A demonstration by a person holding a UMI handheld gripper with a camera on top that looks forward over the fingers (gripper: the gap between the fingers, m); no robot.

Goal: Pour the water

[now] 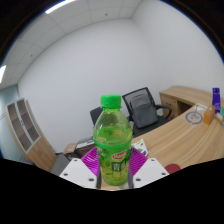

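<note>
A green plastic bottle [112,142] with a green cap and a green-and-red label stands upright between my fingers, raised above the tabletop. My gripper [113,162] is shut on the bottle, both magenta pads [90,159] pressing its lower body from either side. The bottle's base is hidden below the fingers. No cup or other vessel for the water is in sight.
A curved wooden desk [185,140] runs off to the right, bearing an orange bottle [209,114] and a purple bottle [215,97]. Black office chairs [143,104] stand behind it. A low cabinet [22,124] lines the left wall.
</note>
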